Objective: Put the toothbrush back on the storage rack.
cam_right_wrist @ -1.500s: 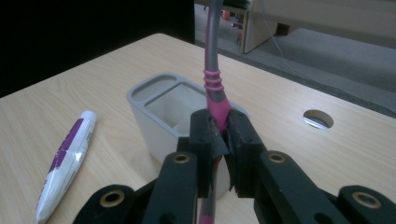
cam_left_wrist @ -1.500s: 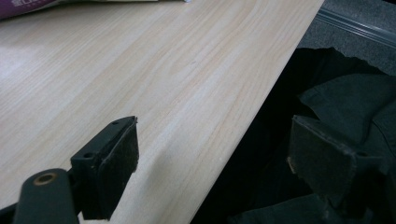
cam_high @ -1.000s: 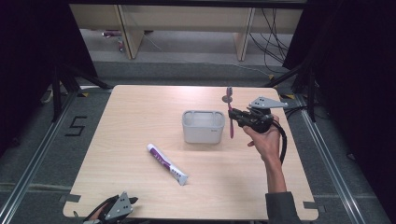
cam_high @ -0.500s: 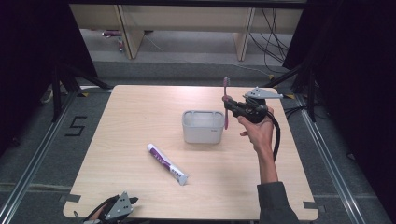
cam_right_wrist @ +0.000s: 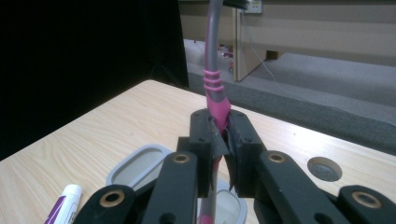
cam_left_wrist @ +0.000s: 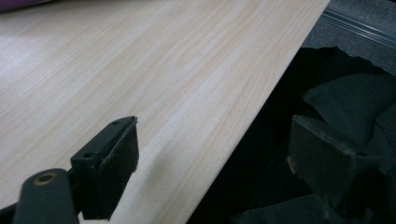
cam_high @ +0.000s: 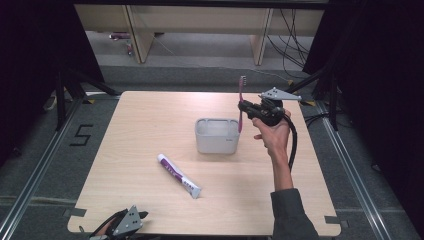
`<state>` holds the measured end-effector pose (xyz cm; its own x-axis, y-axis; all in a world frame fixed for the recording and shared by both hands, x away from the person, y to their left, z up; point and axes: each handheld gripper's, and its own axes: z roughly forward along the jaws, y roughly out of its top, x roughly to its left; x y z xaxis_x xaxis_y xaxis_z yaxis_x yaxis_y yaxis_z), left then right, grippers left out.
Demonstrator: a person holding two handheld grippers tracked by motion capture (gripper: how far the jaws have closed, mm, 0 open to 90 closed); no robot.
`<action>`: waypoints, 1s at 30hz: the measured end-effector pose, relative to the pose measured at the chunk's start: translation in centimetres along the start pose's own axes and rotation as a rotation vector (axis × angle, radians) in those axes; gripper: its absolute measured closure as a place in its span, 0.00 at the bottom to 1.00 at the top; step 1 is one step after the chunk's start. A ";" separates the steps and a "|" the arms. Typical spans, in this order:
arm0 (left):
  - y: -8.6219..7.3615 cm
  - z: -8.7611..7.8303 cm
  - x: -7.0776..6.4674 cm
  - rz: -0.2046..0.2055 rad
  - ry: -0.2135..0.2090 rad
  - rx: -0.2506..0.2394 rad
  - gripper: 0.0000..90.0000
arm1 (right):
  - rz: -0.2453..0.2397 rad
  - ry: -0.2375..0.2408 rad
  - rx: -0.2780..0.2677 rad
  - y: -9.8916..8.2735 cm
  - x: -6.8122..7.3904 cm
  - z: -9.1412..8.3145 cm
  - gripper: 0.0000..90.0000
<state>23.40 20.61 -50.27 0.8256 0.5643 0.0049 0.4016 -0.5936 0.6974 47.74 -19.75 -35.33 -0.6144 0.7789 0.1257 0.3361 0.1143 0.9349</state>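
Pink toothbrush (cam_high: 241,102) stands upright, pinched in our right gripper (cam_high: 243,107), lined up above the holder (cam_high: 216,136). Our left gripper (cam_left_wrist: 219,163) idles wide open, holding nothing.

We see lab or test room, not home. Bare wooden table (cam_high: 150,120) at frame centre, standing on grey carpet floor (cam_high: 45,165). Black curtains (cam_high: 30,55) at upper left and right. Metal rails (cam_high: 30,182) along floor both sides. Taped number (cam_high: 81,135) left of table. Loose cables (cam_high: 292,30) upper right. Plain shelving (cam_high: 200,22) along top.
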 end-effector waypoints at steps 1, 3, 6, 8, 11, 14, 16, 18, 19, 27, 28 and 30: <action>0.0 0.0 0.0 0.000 0.000 0.000 0.18 | 0.017 0.002 0.001 0.0 0.0 0.1 0.91; 0.0 0.0 0.0 0.001 -0.001 0.001 0.18 | 0.020 0.003 0.004 0.0 0.0 0.4 0.91; 0.0 0.0 -0.1 -0.008 -0.001 0.001 0.18 | 0.008 -0.008 0.013 -0.1 -0.3 1.0 0.91; 0.0 0.0 -0.1 -0.004 -0.006 -0.002 0.18 | 0.016 -0.018 0.023 -0.2 -0.4 1.4 0.91; 0.0 0.0 -0.1 -0.016 -0.001 0.001 0.18 | 0.016 -0.012 0.024 -0.4 -0.5 1.9 0.91; 0.0 0.0 0.0 0.007 -0.005 0.005 0.18 | 0.037 -0.020 0.037 -0.5 -0.5 2.3 0.91; 0.0 0.0 0.0 0.008 -0.013 0.009 0.18 | 0.033 -0.020 0.041 -0.6 -0.6 2.6 0.91; 0.0 0.0 0.0 0.006 -0.011 0.007 0.18 | 0.047 -0.025 0.051 -0.6 -0.6 2.9 0.91; 0.0 0.0 0.0 0.006 -0.011 0.007 0.18 | 0.038 -0.023 0.057 -0.7 -0.6 3.0 0.91; 0.0 0.0 -0.2 -0.005 -0.009 -0.009 0.18 | 0.026 -0.039 0.079 -1.0 -0.8 3.8 0.91; 0.0 0.0 -0.2 -0.006 -0.009 -0.009 0.18 | 0.036 -0.034 0.087 -1.1 -0.8 3.9 0.91; 0.0 -0.1 -0.2 -0.007 -0.008 -0.010 0.18 | 0.036 -0.032 0.079 -1.2 -0.8 4.1 0.91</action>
<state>23.22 20.54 -50.24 0.8260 0.5636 -0.0057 0.4032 -0.5837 0.7048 50.76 -17.99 -37.90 -0.5780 0.8028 0.1465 0.4134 0.1332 0.9008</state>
